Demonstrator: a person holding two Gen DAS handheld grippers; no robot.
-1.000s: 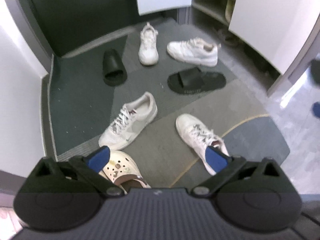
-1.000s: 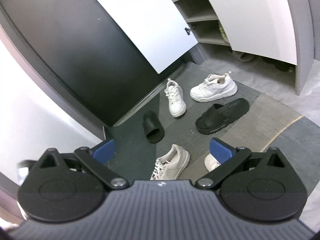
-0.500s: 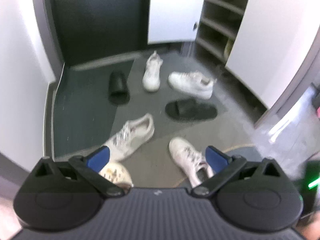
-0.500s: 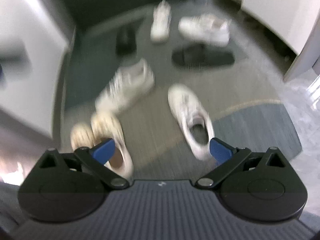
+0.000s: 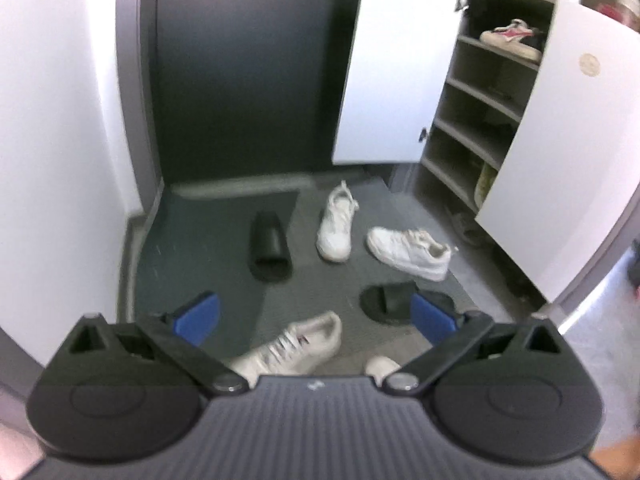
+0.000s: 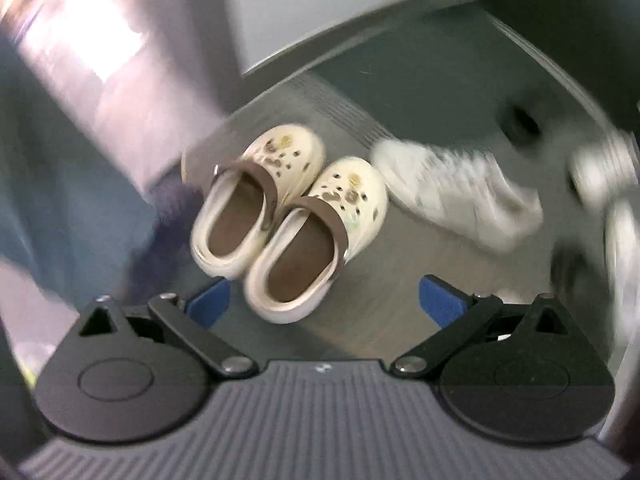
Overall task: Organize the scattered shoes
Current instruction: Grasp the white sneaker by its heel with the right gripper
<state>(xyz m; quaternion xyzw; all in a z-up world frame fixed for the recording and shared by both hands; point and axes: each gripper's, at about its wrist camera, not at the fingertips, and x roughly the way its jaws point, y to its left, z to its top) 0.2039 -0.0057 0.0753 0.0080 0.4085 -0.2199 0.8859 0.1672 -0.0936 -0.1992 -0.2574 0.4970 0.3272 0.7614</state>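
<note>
— The left claw [image 5: 314, 316] has tipped upward since a moment ago; the cream clog that sat by its left finger is gone from its view, and the open shoe cabinet [image 5: 480, 120] now fills the upper right; the right claw [image 6: 324, 296] has swung away from the sneakers and now looks down on the pair of cream clogs [image 6: 288, 216].

— Are either of them holding anything?

— No; both stand with their blue fingers wide apart and nothing between them; the left one hangs above the floor mat [image 5: 208, 248], the right one just above the heel of the nearer clog.

— And the shoes?

— Still scattered on the mat; a black slide [image 5: 269, 242] lies toward the dark door, a white sneaker [image 5: 336, 222] just beside it points at the cabinet, and a second white sneaker [image 5: 410, 253] lies crosswise near the cabinet's foot; a second black slide [image 5: 390, 304] sits partly behind the left claw's right finger; a low white sneaker with dark stripes [image 5: 292, 346] lies close under the claw, and the toe of another white shoe [image 5: 380, 364] peeks out beside it.

— The clogs?

— Side by side, touching, brown straps and brown insoles up; a white sneaker [image 6: 460, 196] lies just to their right, badly blurred; the far right edge of that view is too smeared to read.

— Anything in the cabinet?

— A pale sneaker with pink [image 5: 510, 38] on an upper shelf; lower down something yellowish, too dim to name.
</note>
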